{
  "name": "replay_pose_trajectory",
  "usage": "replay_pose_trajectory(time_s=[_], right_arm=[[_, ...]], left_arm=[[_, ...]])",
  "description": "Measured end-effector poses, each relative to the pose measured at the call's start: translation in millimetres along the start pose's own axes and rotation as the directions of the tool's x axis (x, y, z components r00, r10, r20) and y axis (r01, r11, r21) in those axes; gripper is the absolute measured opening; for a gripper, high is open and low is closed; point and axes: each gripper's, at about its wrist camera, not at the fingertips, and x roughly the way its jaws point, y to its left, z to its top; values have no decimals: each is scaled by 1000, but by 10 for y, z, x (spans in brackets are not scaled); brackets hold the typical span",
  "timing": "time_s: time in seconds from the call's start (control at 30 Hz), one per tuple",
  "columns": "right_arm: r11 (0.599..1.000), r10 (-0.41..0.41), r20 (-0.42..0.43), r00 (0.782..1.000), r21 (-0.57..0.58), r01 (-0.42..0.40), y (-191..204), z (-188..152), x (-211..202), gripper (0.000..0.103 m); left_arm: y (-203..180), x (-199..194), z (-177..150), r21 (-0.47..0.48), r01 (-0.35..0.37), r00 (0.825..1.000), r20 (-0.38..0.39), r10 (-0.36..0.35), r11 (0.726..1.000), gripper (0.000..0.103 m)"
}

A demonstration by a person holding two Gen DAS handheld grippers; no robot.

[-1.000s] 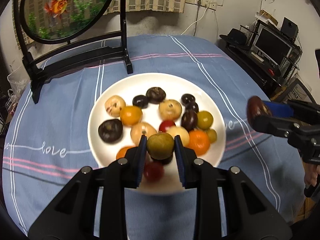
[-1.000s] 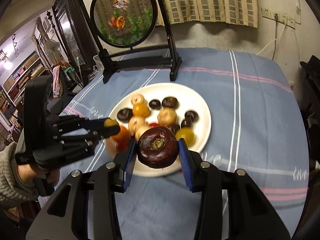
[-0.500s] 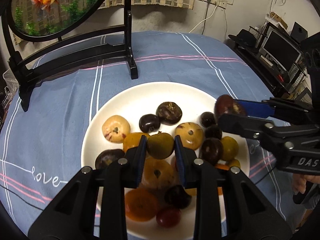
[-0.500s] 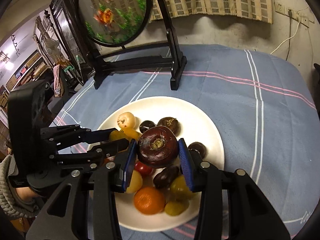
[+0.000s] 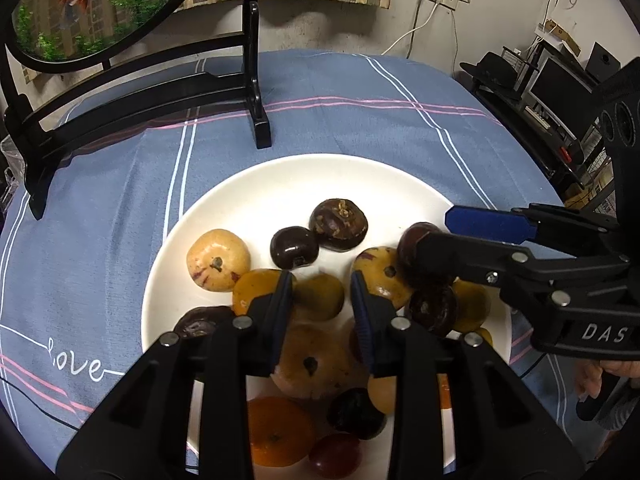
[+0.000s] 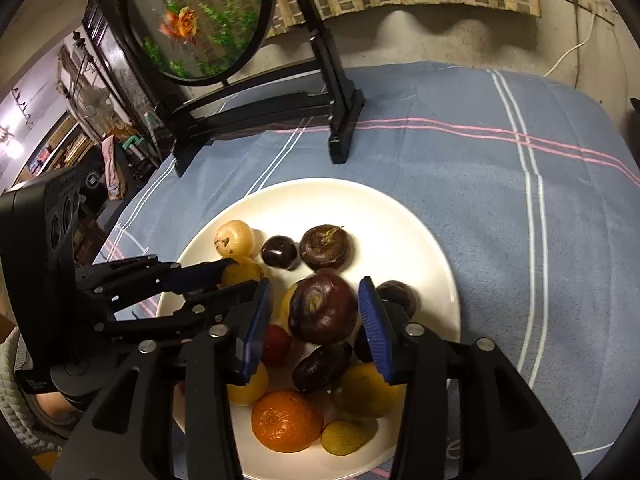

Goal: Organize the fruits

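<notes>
White plate (image 5: pixel 256 184) is the landmark: above its crowded near half the left gripper (image 5: pixel 320 304), jaws parted, brackets an olive-yellow fruit (image 5: pixel 320 295); the right gripper (image 6: pixel 316 320) stands open around a dark purple fruit (image 6: pixel 323 306) perched on the heap — it may roll and scatter neighbours off the rim.

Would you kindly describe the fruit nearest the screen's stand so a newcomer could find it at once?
Start at the round white plate on the blue striped tablecloth. On its far side, toward the black goldfish screen stand, sits a squat dark-brown fruit. Its rough, dull, crusty top sets it apart from the smaller glossy black fruit beside it.
</notes>
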Motion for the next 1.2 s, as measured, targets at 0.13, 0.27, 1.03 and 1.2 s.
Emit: replay_pose_trajectory(time_s=[0.13,0.27,1.03,1.2], right_arm=[[1000,-3,15,1000,-6,3,29,8,-67,53],[1000,-7,43,999,-18,8,112,16,-242,53],[995,-99,110,989,7,99,867,-868,-1315,64],[991,-122,48,991,59,119,890,-1238,-1320,64]], left_arm=[[-32,-56,1,2,-17,1000,10,17,1000,54],[-44,-191,-4,-5,-28,999,21,28,1000,59],[-331,-1543,-777,-42,-73,995,65,76,996,100],[-383,-1692,-1006,-30,-75,996,43,76,997,101]])
